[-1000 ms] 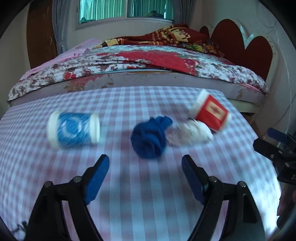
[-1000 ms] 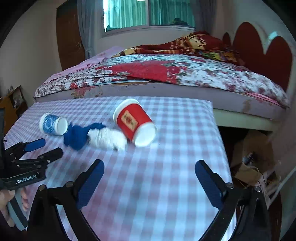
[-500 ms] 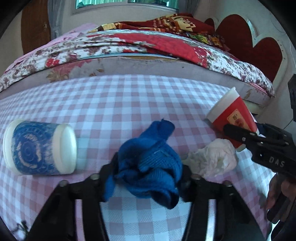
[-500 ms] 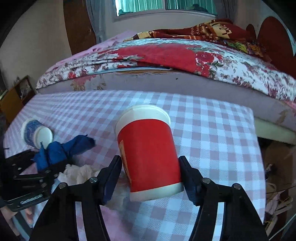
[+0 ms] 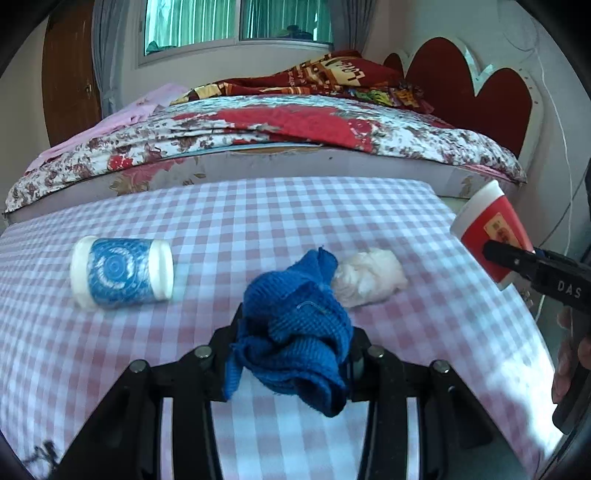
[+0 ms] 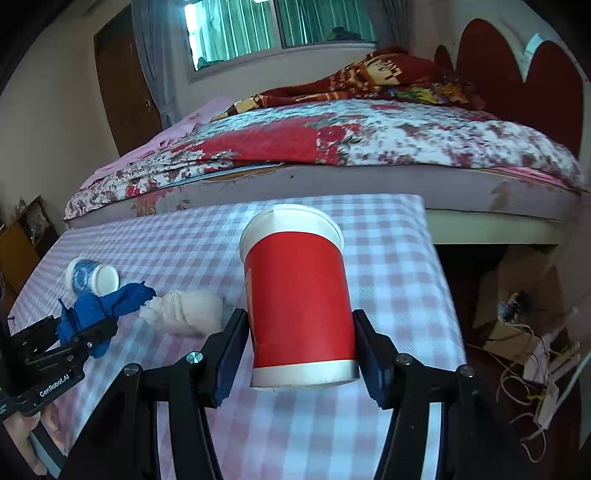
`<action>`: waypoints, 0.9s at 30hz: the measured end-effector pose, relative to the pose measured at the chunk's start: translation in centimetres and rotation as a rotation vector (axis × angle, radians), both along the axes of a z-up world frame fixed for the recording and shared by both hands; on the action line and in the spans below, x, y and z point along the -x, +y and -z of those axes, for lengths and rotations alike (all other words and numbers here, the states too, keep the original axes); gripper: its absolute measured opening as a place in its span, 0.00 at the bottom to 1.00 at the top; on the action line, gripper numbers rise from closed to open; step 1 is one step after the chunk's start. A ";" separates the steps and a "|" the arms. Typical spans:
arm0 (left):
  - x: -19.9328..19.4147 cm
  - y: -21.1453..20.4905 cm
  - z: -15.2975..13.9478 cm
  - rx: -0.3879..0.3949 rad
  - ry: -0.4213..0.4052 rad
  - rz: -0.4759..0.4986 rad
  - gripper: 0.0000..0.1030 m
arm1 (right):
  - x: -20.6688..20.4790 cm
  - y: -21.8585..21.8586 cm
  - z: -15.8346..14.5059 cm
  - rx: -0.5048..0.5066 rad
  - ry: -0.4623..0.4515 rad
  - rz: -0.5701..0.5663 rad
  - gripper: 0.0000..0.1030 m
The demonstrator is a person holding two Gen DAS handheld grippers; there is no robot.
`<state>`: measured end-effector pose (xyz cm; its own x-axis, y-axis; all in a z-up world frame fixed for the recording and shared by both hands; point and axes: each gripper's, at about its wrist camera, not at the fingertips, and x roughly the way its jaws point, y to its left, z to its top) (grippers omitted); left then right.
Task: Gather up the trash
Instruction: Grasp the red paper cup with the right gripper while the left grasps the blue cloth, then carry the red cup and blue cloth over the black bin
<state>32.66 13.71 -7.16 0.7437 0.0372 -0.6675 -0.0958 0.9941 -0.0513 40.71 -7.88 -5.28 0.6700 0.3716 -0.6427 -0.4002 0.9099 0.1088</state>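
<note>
At the bottom centre of the left wrist view, the left gripper (image 5: 291,354) was closing its jaws on a crumpled blue cloth (image 5: 295,332), which bulged up between them and hid the fingertips; the cloth looked lifted a little off the checked tablecloth (image 5: 258,221). Just beyond the cloth, right of centre, lay a white tissue wad (image 5: 365,277), touching or nearly touching the cloth's upper tip. At mid left a blue cup (image 5: 120,273) lay on its side, well apart from both. At the right edge the right gripper (image 5: 517,258) showed side on, clamped on a red cup (image 5: 491,236), with part of a hand (image 5: 572,354) below it.

In the right wrist view, the right gripper (image 6: 299,354) filled the bottom centre, its jaws closing with both pads against the sides of the red cup (image 6: 299,306). The cup's white rim pointed away, towards the upper middle of the frame, and its base towards the camera; it seemed raised off the cloth-covered table. At lower left the left gripper (image 6: 85,325) held the blue cloth (image 6: 99,306), with the tissue wad (image 6: 184,312) just right of it and the blue cup (image 6: 90,280) behind.

Across the top of both views stood a bed (image 6: 332,147) with a flowered quilt, a red headboard (image 6: 517,81) at upper right, and a window (image 6: 280,29) above.
</note>
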 end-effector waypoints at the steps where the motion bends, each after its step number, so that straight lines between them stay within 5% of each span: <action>1: 0.4 -0.3 -0.2 -0.001 -0.001 0.003 0.41 | 0.8 -0.4 -0.3 -0.002 -0.004 0.004 0.56; 27: 13.3 -1.8 -5.6 -0.053 -0.113 -0.001 0.41 | 16.9 -0.9 -6.5 -0.028 -0.119 -0.031 0.56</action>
